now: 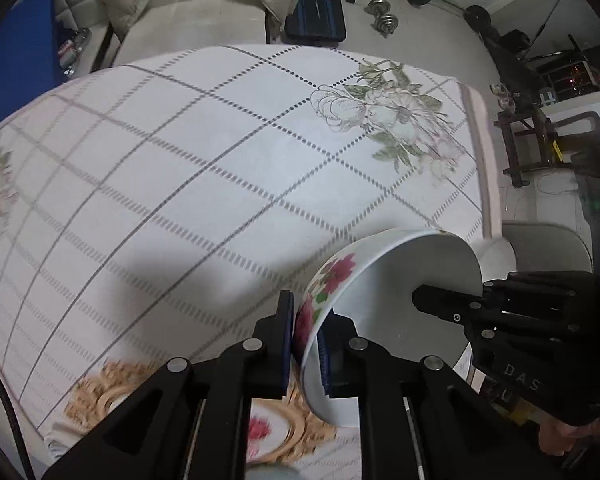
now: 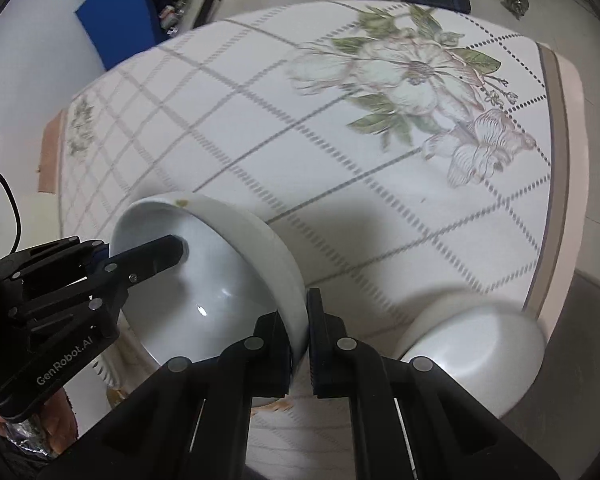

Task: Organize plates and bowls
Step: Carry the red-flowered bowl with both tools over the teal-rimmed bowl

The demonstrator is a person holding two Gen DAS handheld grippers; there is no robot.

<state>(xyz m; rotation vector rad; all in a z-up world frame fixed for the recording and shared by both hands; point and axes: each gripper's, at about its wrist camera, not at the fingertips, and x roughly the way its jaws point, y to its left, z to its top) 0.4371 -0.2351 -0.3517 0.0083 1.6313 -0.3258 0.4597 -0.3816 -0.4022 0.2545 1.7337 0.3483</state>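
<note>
**Over the near edge of the bench: one bowl gripped from both sides**

Over the near edge of the bench (image 1: 188, 168), which carries a white cloth with a grey grid and printed flowers, a single bowl is held clear of the surface and tipped steeply on its side.

The bowl (image 1: 404, 280) is white inside, with red flowers on the outer wall in the left wrist view. In the right wrist view its outside reads plain white, with a small brownish mark on the rim. Its open mouth faces the right-hand side of the left view.

A second white bowl (image 2: 476, 356) sits at the near right corner of the bench, blurred, apart from the held one.

A plate with a gold ornamental border and a red flower (image 1: 268, 432) lies on the bench below the left gripper, largely hidden by it.

The left gripper (image 1: 306, 340) has its fingers closed narrow on the bowl's wall, one outside, one inside.

The right gripper (image 2: 300, 344) likewise pinches the opposite part of the rim, fingers narrow, wall between them. Each gripper is visible in the other's view, reaching into the bowl.
</note>
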